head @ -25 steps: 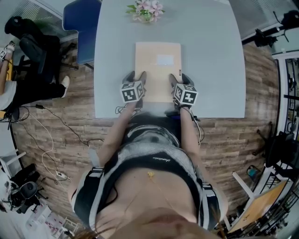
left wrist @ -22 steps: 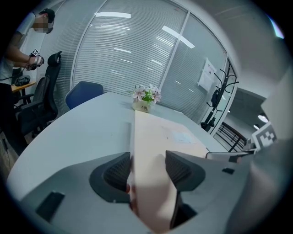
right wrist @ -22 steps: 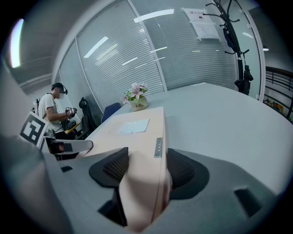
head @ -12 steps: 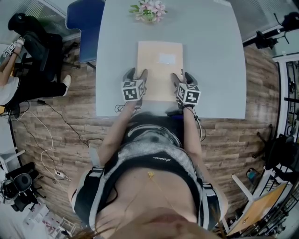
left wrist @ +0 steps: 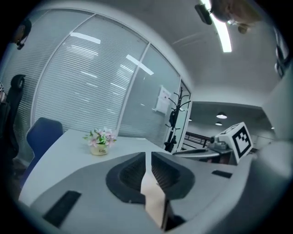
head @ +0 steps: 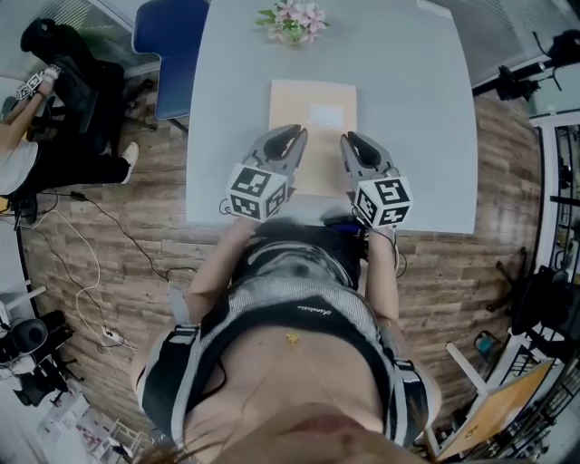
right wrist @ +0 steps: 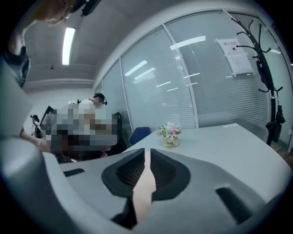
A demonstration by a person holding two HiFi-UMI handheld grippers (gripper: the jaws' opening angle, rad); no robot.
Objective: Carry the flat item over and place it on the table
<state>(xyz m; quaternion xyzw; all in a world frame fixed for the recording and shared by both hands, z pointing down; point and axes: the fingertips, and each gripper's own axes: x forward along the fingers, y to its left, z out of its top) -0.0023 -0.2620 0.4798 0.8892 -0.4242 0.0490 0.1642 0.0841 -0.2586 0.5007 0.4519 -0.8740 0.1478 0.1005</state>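
1. Grey bench (head: pixel 426 136), pot (left wrist: pixel 99 150) of pink flowers (left wrist: pixel 101 136) at the far end.
2. Both jaws just closed: left tool (head: pixel 294 135) and right tool (head: pixel 349 139) pinch the tan envelope (head: pixel 313 109) by its near edge, probably lifted a bit.

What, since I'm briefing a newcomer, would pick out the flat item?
Find the pale grey table on the wood floor. In the head view, below the pot of pink flowers, is a tan envelope: the only flat thing there, bearing a white label.

Bright, even light; ceiling strip (left wrist: pixel 224 34) glares; fisheye edges dark, warped.
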